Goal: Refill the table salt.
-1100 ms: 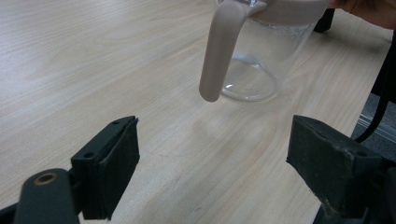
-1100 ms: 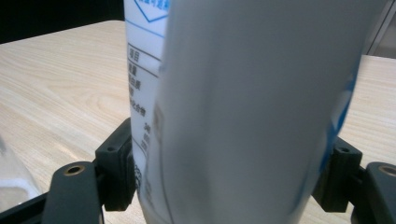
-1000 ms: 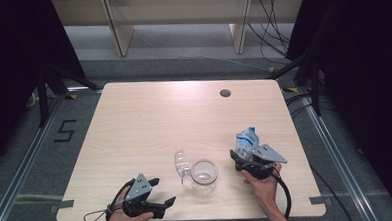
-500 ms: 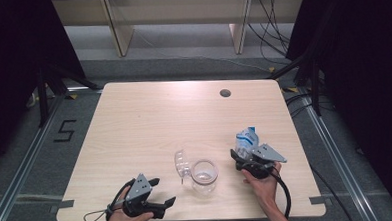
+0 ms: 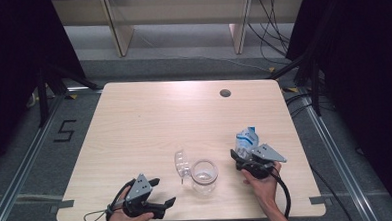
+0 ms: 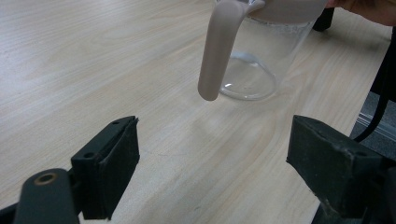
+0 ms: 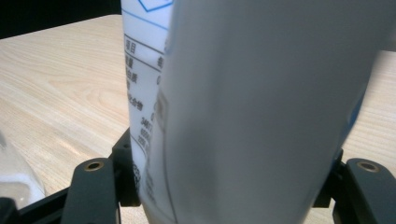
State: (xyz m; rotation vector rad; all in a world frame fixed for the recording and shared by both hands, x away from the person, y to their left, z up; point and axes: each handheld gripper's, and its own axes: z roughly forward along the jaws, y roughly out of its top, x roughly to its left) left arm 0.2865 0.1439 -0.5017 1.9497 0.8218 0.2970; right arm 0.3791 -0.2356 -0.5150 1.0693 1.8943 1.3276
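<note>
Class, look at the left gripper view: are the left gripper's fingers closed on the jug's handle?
No: the left gripper is wide open, and the jug handle hangs ahead of it, untouched.

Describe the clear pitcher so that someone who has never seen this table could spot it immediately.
Start at the light wooden table and go to its near edge, between the two hand-held grippers. The clear pitcher stands there upright, nearer the right gripper than the left gripper. Unlike the white and blue printed carton clamped in the right gripper, it is see-through, open-topped and has a handle.

A taped "5" (image 5: 65, 130) marks the floor; the carton's (image 7: 261, 107) printed table is too blurred to read.
</note>
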